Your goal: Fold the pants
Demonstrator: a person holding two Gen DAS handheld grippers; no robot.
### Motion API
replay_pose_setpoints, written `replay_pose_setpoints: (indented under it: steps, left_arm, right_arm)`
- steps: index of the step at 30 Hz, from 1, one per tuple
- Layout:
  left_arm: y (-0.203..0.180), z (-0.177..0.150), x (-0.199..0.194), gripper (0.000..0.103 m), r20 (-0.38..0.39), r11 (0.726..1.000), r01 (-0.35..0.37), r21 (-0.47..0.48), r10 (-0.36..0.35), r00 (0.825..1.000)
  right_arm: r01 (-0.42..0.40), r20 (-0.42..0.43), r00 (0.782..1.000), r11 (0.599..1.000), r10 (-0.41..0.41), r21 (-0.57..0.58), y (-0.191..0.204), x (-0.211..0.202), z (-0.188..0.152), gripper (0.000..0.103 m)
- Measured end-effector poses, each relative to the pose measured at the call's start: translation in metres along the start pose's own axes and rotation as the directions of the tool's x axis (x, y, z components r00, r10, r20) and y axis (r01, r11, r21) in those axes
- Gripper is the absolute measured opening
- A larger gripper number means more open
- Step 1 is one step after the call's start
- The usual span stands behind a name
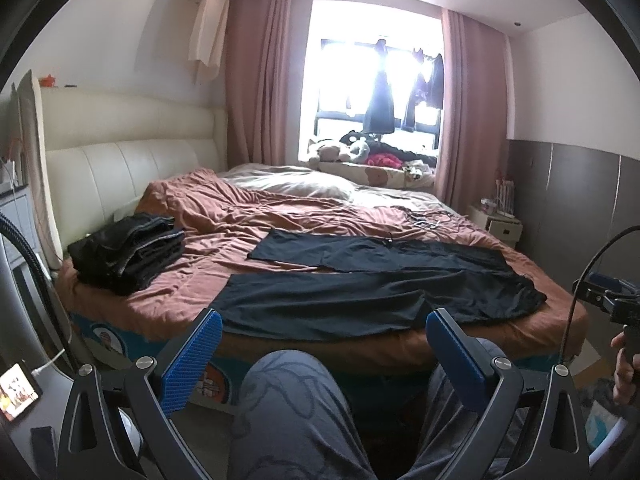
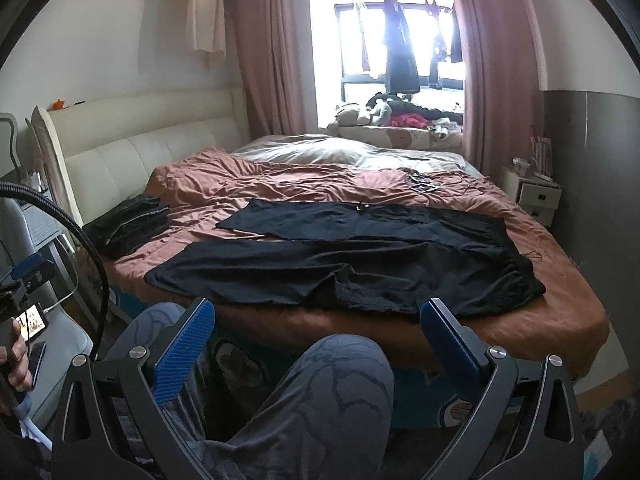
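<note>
Bed [image 1: 560, 320]: pants [image 1: 360, 300] beyond fingers [image 1: 192, 360].

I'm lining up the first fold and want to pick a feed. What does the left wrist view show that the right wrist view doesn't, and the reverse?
Only the left wrist view shows the right gripper's body held in a hand at its right edge.

Only the right wrist view shows the left gripper's body at its left edge, and a dark phone lying beside the lit screen.

Both show the black pants spread flat on the rust-coloured bedspread, a stack of folded dark clothes near the headboard, a nightstand, and each gripper's own jaws open and empty.
</note>
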State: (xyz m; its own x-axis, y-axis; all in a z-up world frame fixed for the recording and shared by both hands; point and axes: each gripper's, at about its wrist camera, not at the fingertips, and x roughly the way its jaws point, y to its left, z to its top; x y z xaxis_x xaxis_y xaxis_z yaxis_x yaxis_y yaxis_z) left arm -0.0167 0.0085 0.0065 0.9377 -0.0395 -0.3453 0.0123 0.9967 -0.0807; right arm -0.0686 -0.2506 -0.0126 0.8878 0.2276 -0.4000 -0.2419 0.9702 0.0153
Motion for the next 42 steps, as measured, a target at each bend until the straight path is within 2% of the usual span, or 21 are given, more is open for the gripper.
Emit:
replay_pose_setpoints:
  steps: [14,23,28,32,38,42]
  left_arm:
    - [0.023,0.002,0.031,0.102,-0.049,0.999,-0.011,-0.050,0.009,0.999]
    - [0.042,0.002,0.078,0.102,-0.126,0.996,-0.029,-0.081,0.019,0.992]
    - [0.056,0.001,0.098,0.102,-0.140,0.989,-0.043,-0.140,0.023,0.990]
    - [0.063,-0.001,0.119,0.102,-0.171,0.987,-0.055,-0.150,0.029,0.985]
    - [0.085,-0.012,0.148,0.102,-0.229,0.978,-0.058,-0.202,0.011,0.973]
    - [0.101,-0.019,0.165,0.096,-0.242,0.964,-0.028,-0.266,-0.039,0.970]
  right_arm:
    - [0.031,-0.030,0.999,0.999,-0.030,0.043,-0.008,0.028,0.008,0.103]
    - [0.075,-0.057,0.996,0.995,-0.072,0.062,-0.022,0.052,0.015,0.103]
    - [0.093,-0.088,0.992,0.992,-0.086,0.086,-0.031,0.070,0.020,0.103]
    - [0.107,-0.104,0.990,0.989,-0.097,0.100,-0.036,0.085,0.023,0.103]
    - [0.130,-0.149,0.983,0.982,-0.109,0.137,-0.050,0.109,0.027,0.103]
    - [0.149,-0.169,0.978,0.976,-0.122,0.160,-0.060,0.120,0.030,0.103]
